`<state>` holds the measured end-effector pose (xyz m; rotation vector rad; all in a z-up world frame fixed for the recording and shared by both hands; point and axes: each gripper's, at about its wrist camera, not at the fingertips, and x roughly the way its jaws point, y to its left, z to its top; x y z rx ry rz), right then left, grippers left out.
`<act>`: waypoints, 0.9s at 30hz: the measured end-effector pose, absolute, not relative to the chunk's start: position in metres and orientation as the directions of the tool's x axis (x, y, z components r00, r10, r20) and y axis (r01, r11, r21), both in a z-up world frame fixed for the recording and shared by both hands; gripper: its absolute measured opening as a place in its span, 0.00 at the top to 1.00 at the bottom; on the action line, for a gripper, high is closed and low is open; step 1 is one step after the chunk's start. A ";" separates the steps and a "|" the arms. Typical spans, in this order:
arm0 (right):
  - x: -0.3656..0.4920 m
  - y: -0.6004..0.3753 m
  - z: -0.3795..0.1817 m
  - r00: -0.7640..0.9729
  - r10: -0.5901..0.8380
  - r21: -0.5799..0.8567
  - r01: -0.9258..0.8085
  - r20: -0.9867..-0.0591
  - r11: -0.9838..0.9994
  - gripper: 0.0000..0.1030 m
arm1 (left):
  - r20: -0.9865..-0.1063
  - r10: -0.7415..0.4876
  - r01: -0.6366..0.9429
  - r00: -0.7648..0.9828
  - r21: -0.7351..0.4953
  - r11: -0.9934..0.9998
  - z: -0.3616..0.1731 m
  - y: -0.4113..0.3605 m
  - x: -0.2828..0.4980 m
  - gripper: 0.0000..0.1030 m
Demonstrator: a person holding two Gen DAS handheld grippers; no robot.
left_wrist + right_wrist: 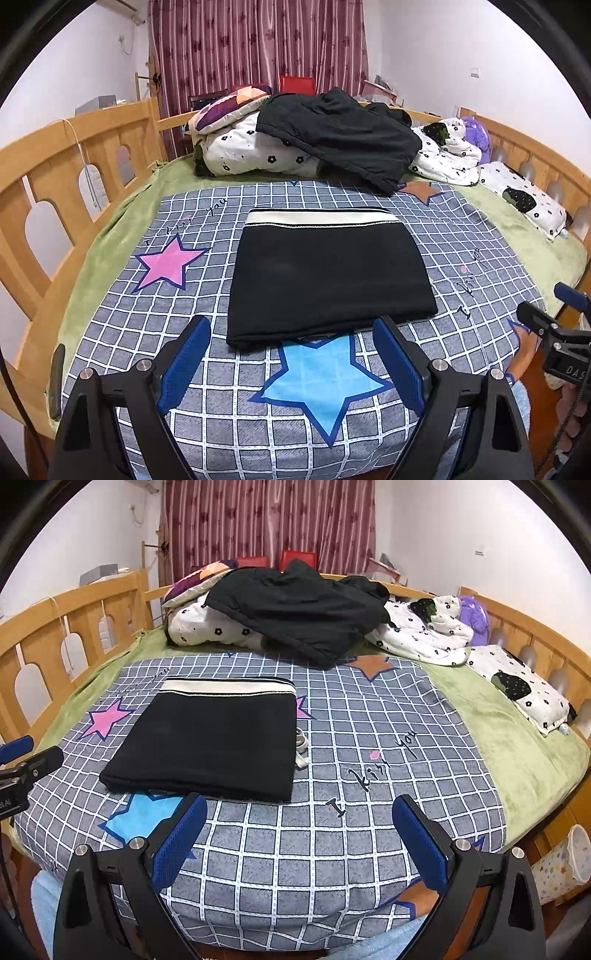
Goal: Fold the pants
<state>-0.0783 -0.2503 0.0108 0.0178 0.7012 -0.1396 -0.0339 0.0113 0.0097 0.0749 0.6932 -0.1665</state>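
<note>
The black pants lie folded into a flat rectangle on the checked bedspread, with the white-striped waistband at the far edge. They also show in the right wrist view, with a white drawstring sticking out at their right side. My left gripper is open and empty, just in front of the pants' near edge. My right gripper is open and empty, near the pants' front right corner. The right gripper also shows at the right edge of the left wrist view.
A pile of black clothes lies on white flowered bedding at the back of the bed. A wooden rail runs round the bed. A flowered pillow lies at the right. A patterned bin stands beside the bed.
</note>
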 end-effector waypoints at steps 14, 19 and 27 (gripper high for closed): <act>-0.086 -0.260 0.007 0.749 -0.104 0.013 0.149 -0.654 0.989 0.04 | -0.654 -0.100 0.132 0.750 -0.001 0.991 0.003 0.020 -0.040 0.14; -0.087 -0.258 0.006 0.748 -0.105 0.007 0.144 -0.656 0.990 0.04 | -0.646 -0.099 0.132 0.757 0.003 0.991 0.006 0.020 -0.042 0.14; -0.089 -0.259 0.004 0.747 -0.115 -0.005 0.148 -0.654 0.989 0.04 | -0.650 -0.102 0.135 0.753 0.001 0.991 0.005 0.019 -0.041 0.14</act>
